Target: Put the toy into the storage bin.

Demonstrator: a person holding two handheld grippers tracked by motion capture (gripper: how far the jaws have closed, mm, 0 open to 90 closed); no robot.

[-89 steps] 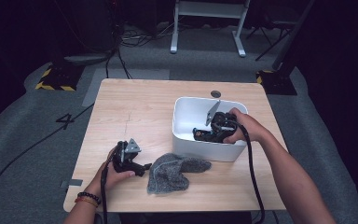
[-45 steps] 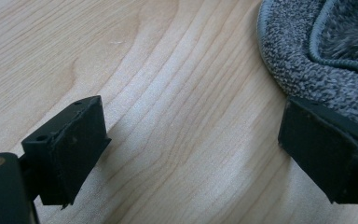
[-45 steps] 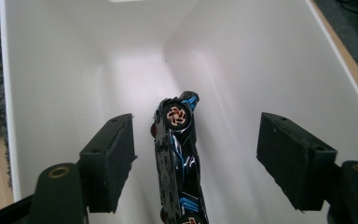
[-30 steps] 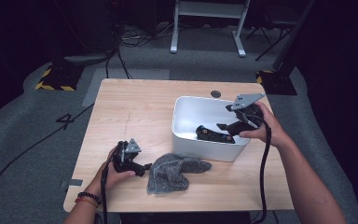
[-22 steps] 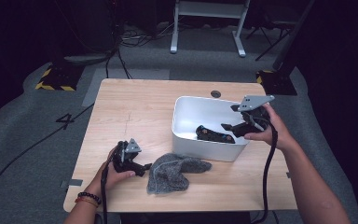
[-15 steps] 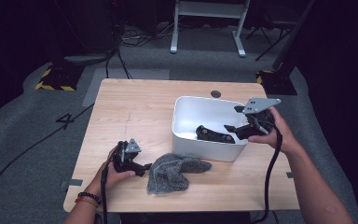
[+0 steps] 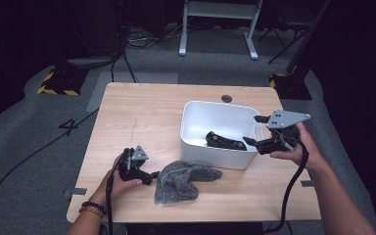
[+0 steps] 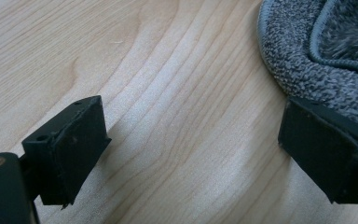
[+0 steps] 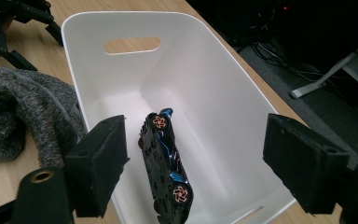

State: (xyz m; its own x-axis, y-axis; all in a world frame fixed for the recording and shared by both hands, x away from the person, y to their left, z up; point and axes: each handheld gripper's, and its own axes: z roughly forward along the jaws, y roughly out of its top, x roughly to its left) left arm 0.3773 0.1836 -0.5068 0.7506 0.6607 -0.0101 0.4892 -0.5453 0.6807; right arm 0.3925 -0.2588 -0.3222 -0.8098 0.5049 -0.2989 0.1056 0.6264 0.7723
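Observation:
A white bin stands right of the table's middle, and a dark toy car with orange wheels lies inside it. My right gripper hovers at the bin's right rim, open, aimed into the bin. Its jaws have just been opening, with nothing held between them. The right gripper view looks past its own jaws down on the car lying on the bin floor. My left gripper rests open on the table beside a grey knit hat. One of its fingertips lies against the hat's edge.
The wooden table has bare room to the left and behind the bin. A small round grommet sits near the far edge. Cables trail from both grippers toward the front edge. Dark floor with cables and a stand lies beyond.
My right gripper has come out of the bin, moving right and slightly up, leaving the toy car lying inside. My left gripper and the hat have stayed put.

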